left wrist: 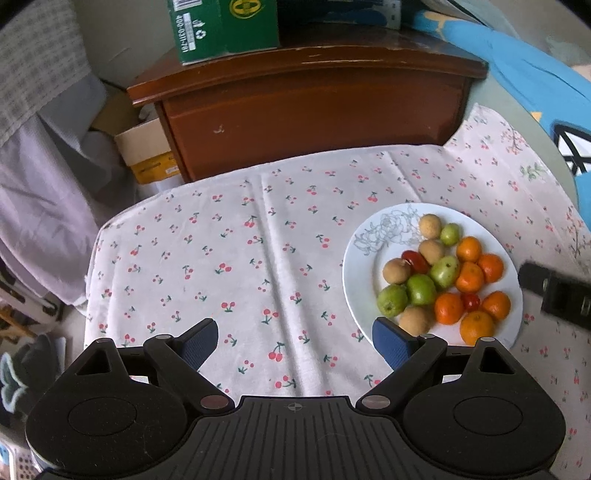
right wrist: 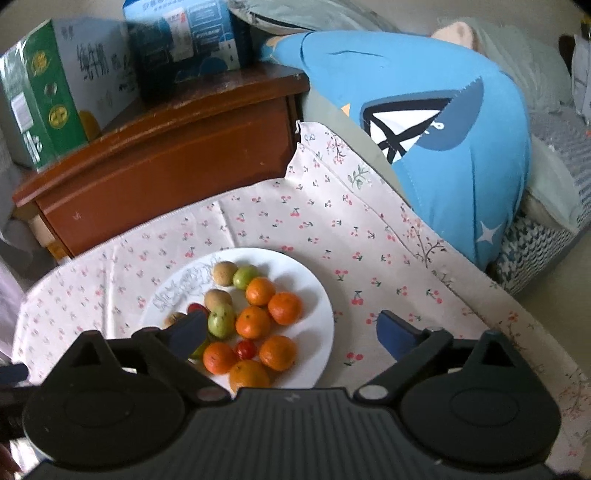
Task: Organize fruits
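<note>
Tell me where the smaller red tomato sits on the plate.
In the left wrist view, the small tomato lies near the plate's right front, between orange fruits.

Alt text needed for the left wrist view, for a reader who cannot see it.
A white plate holding orange, green, brown and small red fruits sits on a cherry-print cloth, right of the open, empty left gripper. A brown wooden cabinet stands behind the cloth.

The plate (left wrist: 358, 273) looks glossy white ceramic; the cherry-print tablecloth (left wrist: 229, 258) is matt woven cloth; the nightstand (left wrist: 314, 122) is varnished, scuffed wood; the green carton (left wrist: 225, 29) is printed cardboard.
</note>
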Demonstrator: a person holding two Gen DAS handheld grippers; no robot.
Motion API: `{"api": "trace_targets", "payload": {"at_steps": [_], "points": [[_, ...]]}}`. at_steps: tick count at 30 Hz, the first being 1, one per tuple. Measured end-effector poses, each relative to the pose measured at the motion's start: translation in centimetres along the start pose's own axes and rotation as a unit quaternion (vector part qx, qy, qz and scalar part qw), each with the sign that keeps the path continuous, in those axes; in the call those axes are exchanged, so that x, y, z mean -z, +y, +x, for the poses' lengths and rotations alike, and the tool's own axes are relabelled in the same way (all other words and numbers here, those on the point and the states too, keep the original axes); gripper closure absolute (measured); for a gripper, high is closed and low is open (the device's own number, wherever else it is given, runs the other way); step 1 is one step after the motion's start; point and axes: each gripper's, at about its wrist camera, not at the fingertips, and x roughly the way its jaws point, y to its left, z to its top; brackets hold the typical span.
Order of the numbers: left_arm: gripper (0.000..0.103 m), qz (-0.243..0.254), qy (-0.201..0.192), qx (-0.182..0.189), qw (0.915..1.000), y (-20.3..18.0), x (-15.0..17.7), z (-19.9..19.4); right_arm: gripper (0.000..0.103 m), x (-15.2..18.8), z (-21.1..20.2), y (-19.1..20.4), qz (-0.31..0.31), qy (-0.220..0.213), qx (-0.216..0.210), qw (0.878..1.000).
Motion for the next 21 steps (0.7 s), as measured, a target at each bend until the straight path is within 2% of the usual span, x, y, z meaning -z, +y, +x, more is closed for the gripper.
{"api": "trace_targets", "payload": {"at_steps": [6, 15, 21], "points": [[0.011, -0.014, 0.012, 0.000, 0.9998, -0.2, 0.1, 0.9, 0.004, 0.6, 0.5, 0.9, -0.031, 0.016, 0.011, 0.999], [0.011, -0.011, 0.009, -0.007, 0.9999, -0.9, 0.2, 1.4, 0.004, 1.4, 1.6, 1.2, -0.038, 0.043, 0.035, 0.998], [0.011, -0.010, -0.001, -0.012, 0.9999, -1.1, 0.1, 1.2, 0.004, 1.8, 1.7, 1.5, -0.046, 0.047, 0.039, 0.997]]}}
